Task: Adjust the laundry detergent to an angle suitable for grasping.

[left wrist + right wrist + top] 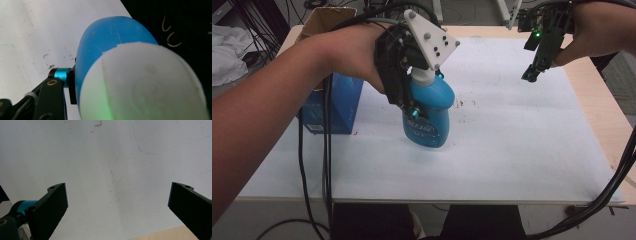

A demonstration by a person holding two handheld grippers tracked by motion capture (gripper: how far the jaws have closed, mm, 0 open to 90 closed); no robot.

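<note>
Near the table's (532,165) left edge stands an open blue cardboard box (334,102). Just right of it, the left tool (412,92) is clamped around the neck of a blue plastic bottle with a white cap (428,107), which is held tilted above the white sheet around the table's middle. Toward the far right corner, the right tool (532,70) hangs with jaws wide apart, gripping nothing

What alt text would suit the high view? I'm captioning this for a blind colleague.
The person's left gripper clamps a blue bottle with a white top, over a white sheet on a table. The right gripper hovers open at the far right, holding nothing. A blue box stands left of the bottle.
</note>
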